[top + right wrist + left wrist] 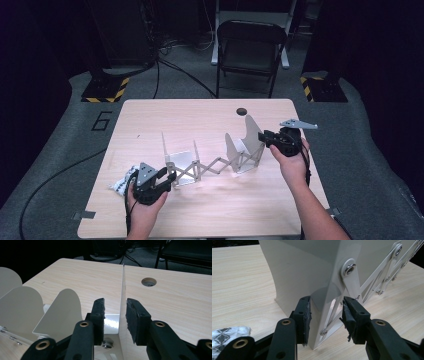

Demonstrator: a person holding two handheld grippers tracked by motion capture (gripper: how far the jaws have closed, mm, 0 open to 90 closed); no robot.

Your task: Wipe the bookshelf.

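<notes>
White metal, an expanding file rack [212, 162] with scissor links, stands stretched across the middle of the pale wooden table [210, 215]; we note upright divider plates at each end. Our left gripper [167, 178] sits at the rack's near-left end; in the left gripper view its jaws straddle the end plate's edge [322, 315], one pad [306, 315] touching it, the other a little apart, so not clamped. Our right gripper [261, 136] meets the far-right plate; in the right gripper view the thin plate [122, 302] stands between the pads, with a gap on at least one side. A patterned white cloth [121, 184] lies just beside the left hand [145, 210].
</notes>
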